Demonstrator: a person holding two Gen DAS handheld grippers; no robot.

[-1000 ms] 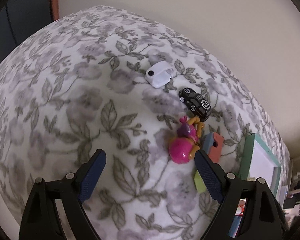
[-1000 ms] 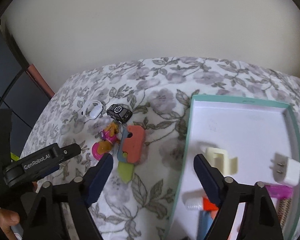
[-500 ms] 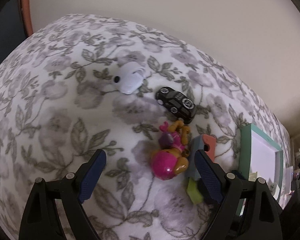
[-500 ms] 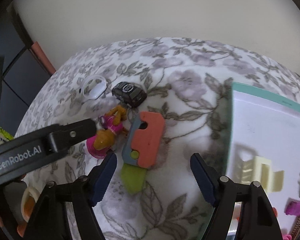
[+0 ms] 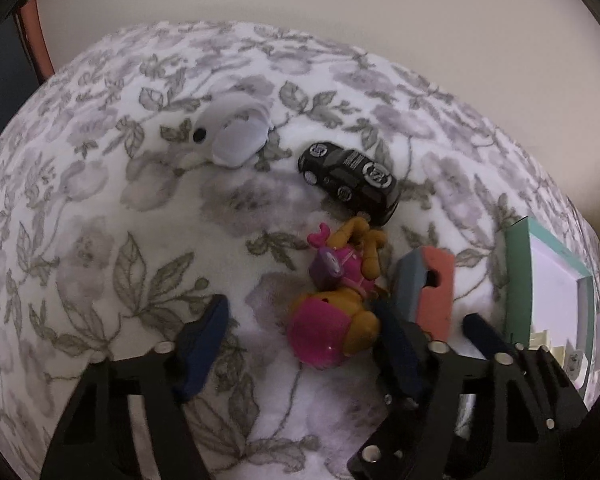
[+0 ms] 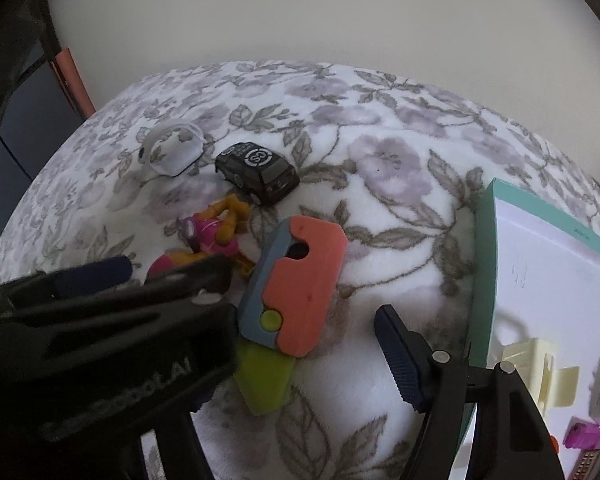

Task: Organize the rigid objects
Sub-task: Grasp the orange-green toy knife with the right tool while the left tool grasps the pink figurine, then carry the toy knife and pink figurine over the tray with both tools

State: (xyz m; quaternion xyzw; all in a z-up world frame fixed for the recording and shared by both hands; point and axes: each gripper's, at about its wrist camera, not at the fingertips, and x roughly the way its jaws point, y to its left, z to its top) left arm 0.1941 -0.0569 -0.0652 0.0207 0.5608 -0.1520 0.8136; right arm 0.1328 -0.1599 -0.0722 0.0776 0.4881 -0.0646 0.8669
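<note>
Two claws hang low over the floral blanket (image 5: 100, 240). The left claw (image 5: 300, 344) has just been closing and stands partly open around the pink and orange toy figure (image 5: 332, 320), pads not yet pressing it. The right claw (image 6: 312, 344), also just narrowing, straddles the orange and blue folding toy (image 6: 300, 280) without gripping; its left finger is hidden. Beyond lie a black toy car (image 6: 256, 176) and white case (image 5: 236, 136); the teal tray (image 6: 484, 260) sits just right.
</note>
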